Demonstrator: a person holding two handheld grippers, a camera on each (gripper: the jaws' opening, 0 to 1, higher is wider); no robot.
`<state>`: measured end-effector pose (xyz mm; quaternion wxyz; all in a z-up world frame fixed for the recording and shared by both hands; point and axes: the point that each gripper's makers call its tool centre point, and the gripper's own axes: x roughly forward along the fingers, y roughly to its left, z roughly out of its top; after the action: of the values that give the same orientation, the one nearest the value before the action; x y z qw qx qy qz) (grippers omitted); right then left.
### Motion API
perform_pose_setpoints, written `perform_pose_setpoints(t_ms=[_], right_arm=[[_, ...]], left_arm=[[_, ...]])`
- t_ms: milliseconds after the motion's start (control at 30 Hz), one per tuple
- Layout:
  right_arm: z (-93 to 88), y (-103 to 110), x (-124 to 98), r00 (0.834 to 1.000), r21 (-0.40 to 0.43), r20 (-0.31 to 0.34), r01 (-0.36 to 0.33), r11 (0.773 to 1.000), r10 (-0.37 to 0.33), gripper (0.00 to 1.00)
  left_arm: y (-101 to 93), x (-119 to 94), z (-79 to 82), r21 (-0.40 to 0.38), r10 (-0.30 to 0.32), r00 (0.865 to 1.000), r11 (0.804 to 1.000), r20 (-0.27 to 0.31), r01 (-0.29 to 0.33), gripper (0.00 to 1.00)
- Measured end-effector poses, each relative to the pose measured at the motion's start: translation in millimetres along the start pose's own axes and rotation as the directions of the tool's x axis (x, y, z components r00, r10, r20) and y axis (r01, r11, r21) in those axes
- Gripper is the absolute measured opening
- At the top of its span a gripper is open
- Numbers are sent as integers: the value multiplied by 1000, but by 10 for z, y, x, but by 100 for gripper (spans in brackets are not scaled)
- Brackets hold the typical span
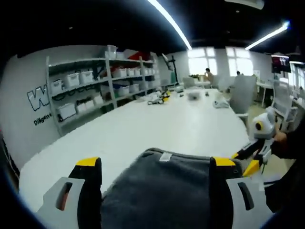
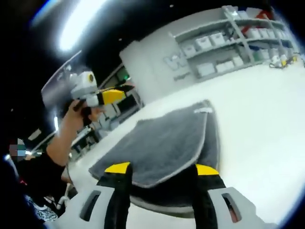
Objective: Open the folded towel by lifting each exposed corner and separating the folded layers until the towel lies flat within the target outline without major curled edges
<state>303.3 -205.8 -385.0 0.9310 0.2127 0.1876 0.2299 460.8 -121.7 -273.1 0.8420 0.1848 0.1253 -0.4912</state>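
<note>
The grey towel (image 2: pixel 167 143) lies folded on the white worktop (image 2: pixel 257 119), its near edge running between the spread fingers (image 2: pixel 116 183) of the right gripper (image 2: pixel 159 179), which grip nothing as far as I can tell. The left gripper (image 1: pixel 155 179) hangs wide open over the cloth too. Better to pinch only the top layer's corner and peel it slowly outward.

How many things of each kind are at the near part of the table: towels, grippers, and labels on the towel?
Grey towel: 1
Grippers: 2, left gripper and right gripper
White label on the towel's edge: 1
Total: 4
</note>
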Motion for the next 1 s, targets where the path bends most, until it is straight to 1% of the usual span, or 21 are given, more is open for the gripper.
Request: perform_pose_setpoints(t_ms=[33,67,100,133,167,200,300,367,500,533,633,733,800,867,900,933,967,1000], right_arm=[[1,-15,-1,1000,8,5,4,1000,-4,41],[-14,-35,7,1000,7,5,10,1000,-10,39],[-23,-40,10,1000,2,2,12,1000,-12,37],[-42,-47,28,1000,-2,-3,15,1000,-15,36],[-62,-50,36,1000,-5,-13,16,1000,-16,35],[-71,-43,39,1000,-10,-17,14,1000,-15,34],[-73,-35,31,1000,-17,-19,16,1000,-17,32],[-71,-33,23,1000,-15,-19,13,1000,-13,31],[-79,-35,12,1000,-7,-20,10,1000,-10,31],[-79,-37,13,1000,-6,-21,9,1000,-9,31],[-68,-40,16,1000,-1,-20,7,1000,-7,30],[-53,-55,31,1000,2,-17,5,1000,-5,29],[-54,-70,39,1000,7,-16,5,1000,-5,28],[-57,-76,41,1000,10,-17,4,1000,-4,27],[-55,-84,43,1000,9,-16,6,1000,-5,26],[-54,-89,42,1000,7,-16,6,1000,-6,26],[-48,-95,40,1000,0,-14,9,1000,-9,25],[-39,-106,36,1000,-15,-12,16,1000,-17,24]], left_arm=[[21,27,-31,20,-1,1000,1000,-25,2,91],[61,95,-79,61,-7,998,998,-67,11,91],[120,118,-87,66,-10,996,998,-86,16,90],[140,168,-119,83,-28,993,996,-119,38,89],[129,204,-136,96,-43,990,994,-133,56,89],[130,246,-172,104,-58,985,992,-163,75,89],[181,358,-221,124,-51,976,989,-210,78,86],[183,412,-235,122,-64,970,988,-233,95,86],[181,459,-188,131,-85,958,984,-273,124,87],[172,463,-168,133,-95,953,982,-288,138,87],[206,467,-104,159,-100,943,975,-318,157,87],[220,482,-53,177,-109,929,967,-354,181,88],[326,533,15,185,-106,921,965,-374,187,88],[349,568,28,189,-105,914,963,-391,192,88],[396,604,42,191,-108,909,961,-403,199,88],[424,635,20,197,-106,897,958,-428,208,87],[416,647,2,203,-106,893,956,-437,213,87],[430,684,-24,210,-104,884,952,-455,220,87]])
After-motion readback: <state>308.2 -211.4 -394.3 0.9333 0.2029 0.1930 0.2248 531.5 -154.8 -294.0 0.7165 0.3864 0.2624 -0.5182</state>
